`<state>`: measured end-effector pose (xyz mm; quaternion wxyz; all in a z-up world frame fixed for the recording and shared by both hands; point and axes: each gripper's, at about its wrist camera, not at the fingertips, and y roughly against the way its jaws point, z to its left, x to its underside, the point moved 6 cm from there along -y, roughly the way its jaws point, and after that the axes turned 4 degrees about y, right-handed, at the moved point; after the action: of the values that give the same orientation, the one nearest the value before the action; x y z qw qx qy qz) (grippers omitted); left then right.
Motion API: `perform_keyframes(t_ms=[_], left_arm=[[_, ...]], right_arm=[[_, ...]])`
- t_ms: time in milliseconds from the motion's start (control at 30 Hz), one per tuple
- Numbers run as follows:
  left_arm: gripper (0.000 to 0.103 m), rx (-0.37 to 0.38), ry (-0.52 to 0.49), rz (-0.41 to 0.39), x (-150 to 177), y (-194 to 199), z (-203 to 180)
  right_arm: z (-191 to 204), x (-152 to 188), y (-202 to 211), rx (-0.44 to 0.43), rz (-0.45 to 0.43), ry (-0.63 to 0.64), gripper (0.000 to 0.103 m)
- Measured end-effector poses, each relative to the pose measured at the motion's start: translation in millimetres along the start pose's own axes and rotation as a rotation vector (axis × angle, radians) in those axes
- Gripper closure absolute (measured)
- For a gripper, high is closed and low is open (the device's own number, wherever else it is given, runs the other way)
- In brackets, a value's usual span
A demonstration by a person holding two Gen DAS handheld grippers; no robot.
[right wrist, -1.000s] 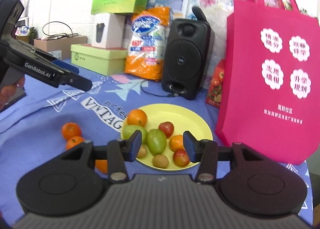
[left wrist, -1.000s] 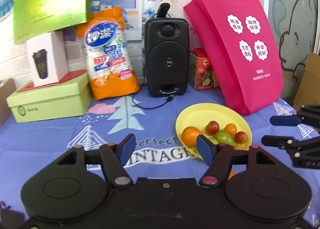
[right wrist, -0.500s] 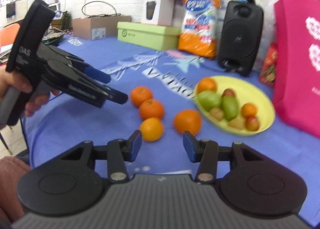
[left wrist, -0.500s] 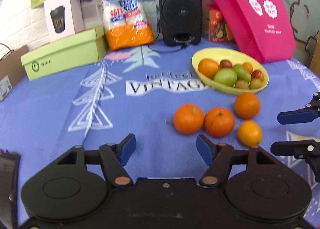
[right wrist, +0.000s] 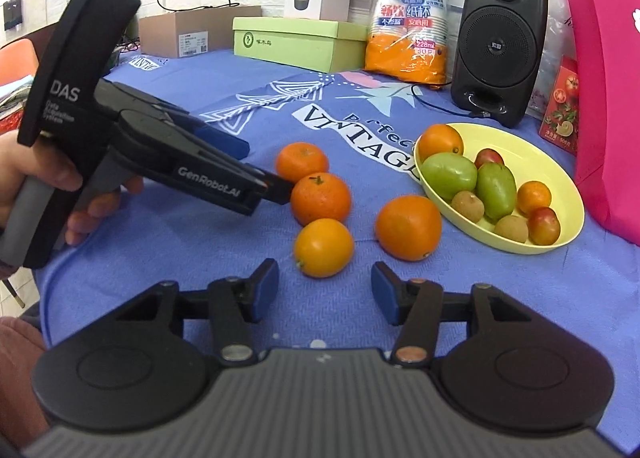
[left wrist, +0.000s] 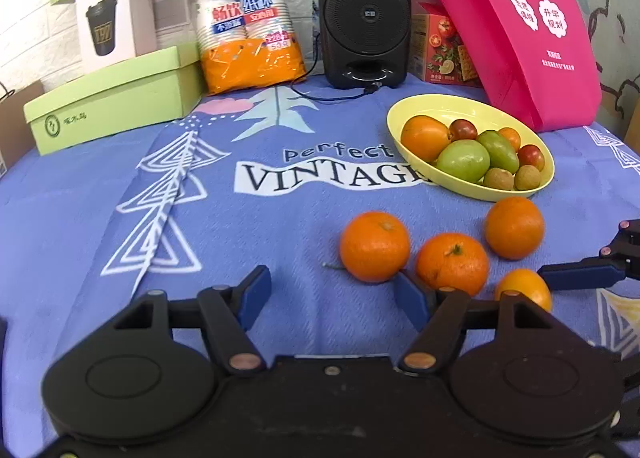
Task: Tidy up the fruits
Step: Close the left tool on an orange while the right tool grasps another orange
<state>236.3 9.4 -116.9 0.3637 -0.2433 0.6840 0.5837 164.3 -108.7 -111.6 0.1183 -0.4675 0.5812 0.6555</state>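
Four oranges are laid out loose on the blue cloth [left wrist: 280,210], just in front of the yellow bowl [left wrist: 436,106]. The leftmost orange [left wrist: 374,246] is turned stem-scar up, and the middle orange [left wrist: 452,263] shows its green stem up and slightly toward the camera. The orange nearest the bowl [left wrist: 514,227] and the small yellowish one [right wrist: 324,247] are roundish, so no real long axis can be made out.

In the bowl, the oblong green fruit [right wrist: 496,185] is laid with its long axis running from the speaker [left wrist: 366,12] side toward the near rim.

The left gripper [left wrist: 330,294] is held released, jaws spread wide with nothing between them, its right pad just beside the middle orange. The right gripper [right wrist: 324,292] is also spread wide and holds nothing, low over the cloth with the yellowish orange just ahead of the gap.
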Motion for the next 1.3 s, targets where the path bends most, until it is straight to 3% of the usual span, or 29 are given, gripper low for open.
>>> perform_keyframes(t_ms=[167, 400, 667, 833, 967, 1133, 1300], left_arm=[[0.032, 0.004, -0.012, -0.008, -6, -11, -6], [0.029, 0.040, 0.059, -0.014, -14, -24, 1], [0.031, 0.027, 0.062, -0.022, -17, -29, -1], [0.043, 0.031, 0.037, -0.026, -15, -27, -5], [0.048, 0.029, 0.024, -0.027, -15, -26, -6], [0.056, 0.030, 0.002, -0.028, -14, -24, -7], [0.062, 0.028, -0.017, -0.027, -13, -20, -8]], right_arm=[[-1, -4, -7, -0.013, -0.002, -0.003, 0.051], [-1, -8, -14, -0.028, -0.006, -0.008, 0.051], [3, -12, -22, -0.033, -0.007, -0.011, 0.051], [4, -12, -22, -0.026, -0.012, -0.006, 0.052], [6, -12, -21, -0.021, -0.017, 0.000, 0.056], [7, -12, -20, -0.015, -0.021, -0.001, 0.069], [7, -12, -18, -0.013, -0.022, -0.012, 0.070]])
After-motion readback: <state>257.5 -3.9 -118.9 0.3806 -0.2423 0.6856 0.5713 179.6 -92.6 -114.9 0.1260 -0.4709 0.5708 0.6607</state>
